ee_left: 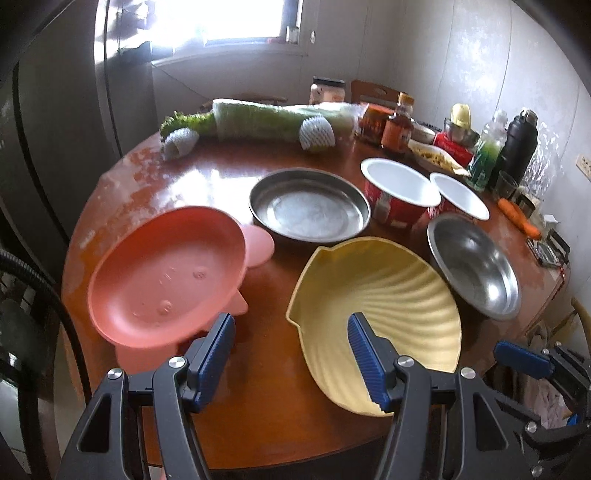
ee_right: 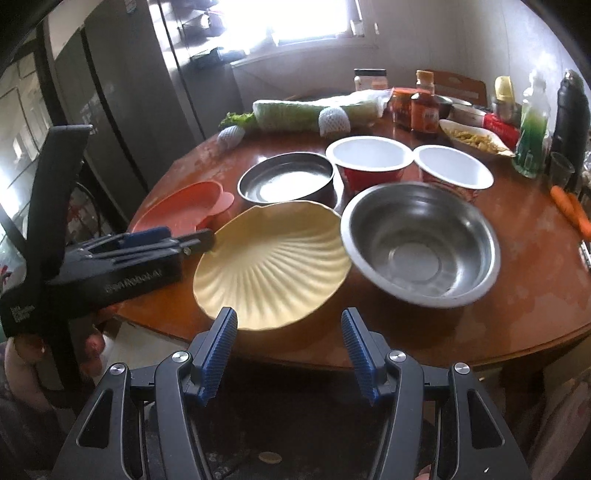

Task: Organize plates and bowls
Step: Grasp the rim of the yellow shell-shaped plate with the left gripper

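Round table (ee_left: 221,177): yellow plate (ee_left: 388,306) at centre, pink plate (ee_left: 166,273) at 9 o'clock; left gripper (ee_left: 291,354) and right gripper (ee_right: 288,343) part-open, empty.

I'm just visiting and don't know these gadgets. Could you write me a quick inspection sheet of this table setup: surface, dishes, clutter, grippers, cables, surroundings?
Surface: round brown wooden table, glossy, with pale worn patches.
Job's things: pink plate, yellow shell-shaped dish, flat steel pan, steel bowl, two red bowls with white insides; all empty and not stacked.
Clutter: wrapped cabbage, sauce bottle, jar, green bottle, black flask, carrots, dish of food.
Grippers: left gripper and right gripper both open, holding nothing, at the table's near edge.
Cables: black hose beside the table.
Surroundings: bright window, dark fridge, pale walls.
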`<move>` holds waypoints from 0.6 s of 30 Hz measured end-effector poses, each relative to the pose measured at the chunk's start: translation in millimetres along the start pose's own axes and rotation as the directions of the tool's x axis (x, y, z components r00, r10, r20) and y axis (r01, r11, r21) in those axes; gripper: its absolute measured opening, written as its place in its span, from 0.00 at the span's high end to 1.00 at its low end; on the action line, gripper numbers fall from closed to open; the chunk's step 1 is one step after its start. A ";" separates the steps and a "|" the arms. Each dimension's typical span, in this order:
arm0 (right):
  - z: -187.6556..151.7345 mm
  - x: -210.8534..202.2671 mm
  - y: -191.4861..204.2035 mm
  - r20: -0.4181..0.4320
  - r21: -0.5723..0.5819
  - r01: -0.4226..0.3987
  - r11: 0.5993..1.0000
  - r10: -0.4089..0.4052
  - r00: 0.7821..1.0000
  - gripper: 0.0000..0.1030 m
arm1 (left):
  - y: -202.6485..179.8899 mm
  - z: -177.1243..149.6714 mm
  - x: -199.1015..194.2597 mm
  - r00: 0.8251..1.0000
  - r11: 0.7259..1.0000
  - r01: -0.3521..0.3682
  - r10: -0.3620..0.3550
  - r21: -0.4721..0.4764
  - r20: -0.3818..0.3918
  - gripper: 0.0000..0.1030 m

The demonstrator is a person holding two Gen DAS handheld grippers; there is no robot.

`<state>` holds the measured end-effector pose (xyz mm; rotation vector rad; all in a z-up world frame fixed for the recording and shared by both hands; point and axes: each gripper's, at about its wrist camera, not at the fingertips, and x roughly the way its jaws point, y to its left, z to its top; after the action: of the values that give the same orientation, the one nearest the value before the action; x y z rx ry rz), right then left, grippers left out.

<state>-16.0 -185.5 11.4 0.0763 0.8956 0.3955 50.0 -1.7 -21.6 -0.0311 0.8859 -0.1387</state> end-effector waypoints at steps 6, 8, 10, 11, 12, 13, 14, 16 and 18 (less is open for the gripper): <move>-1.7 9.2 -6.5 -0.004 0.029 0.000 1.000 0.000 1.000 0.41 | -0.7 -2.1 9.7 1.000 1.000 0.000 0.000 -0.002 -0.021 0.39; -1.6 13.5 -6.3 -0.007 0.028 -0.001 1.000 0.001 1.000 0.41 | -0.8 -3.5 13.8 1.000 1.000 -0.001 0.001 -0.002 -0.030 0.39; -1.3 19.3 -5.8 -0.011 0.026 -0.004 1.000 0.004 1.000 0.41 | -1.8 -4.9 18.0 0.999 1.000 0.001 -0.001 -0.002 -0.042 0.39; -1.7 21.5 -4.7 -0.012 0.023 -0.001 1.000 0.001 1.000 0.41 | -2.5 -5.7 19.3 0.999 1.000 0.003 -0.003 0.000 -0.045 0.39; -1.4 23.7 -4.9 -0.013 0.020 0.001 1.000 -0.001 1.000 0.41 | -2.9 -5.8 20.6 0.999 1.000 0.003 -0.003 0.003 -0.047 0.39; -1.1 26.4 -5.3 -0.013 0.019 0.006 1.000 -0.006 1.000 0.41 | -3.7 -6.2 21.8 0.999 1.000 0.001 -0.001 0.005 -0.050 0.39; -0.8 28.6 -6.1 -0.013 0.022 0.010 1.000 -0.009 1.000 0.41 | -4.6 -6.5 23.2 0.999 1.000 0.002 -0.002 0.008 -0.052 0.39; 0.2 33.2 -7.6 -0.008 0.021 0.015 1.000 -0.015 1.000 0.42 | -6.3 -7.4 25.8 0.998 1.000 0.003 -0.003 0.013 -0.056 0.39; 0.9 38.4 -9.1 -0.008 0.020 0.020 1.000 -0.020 1.000 0.46 | -8.1 -8.0 29.4 0.998 1.000 0.001 0.000 0.017 -0.064 0.39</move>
<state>9.0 -179.8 -18.7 0.0844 0.9078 0.3683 61.3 -13.4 -48.6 -0.0107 0.9481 -0.1482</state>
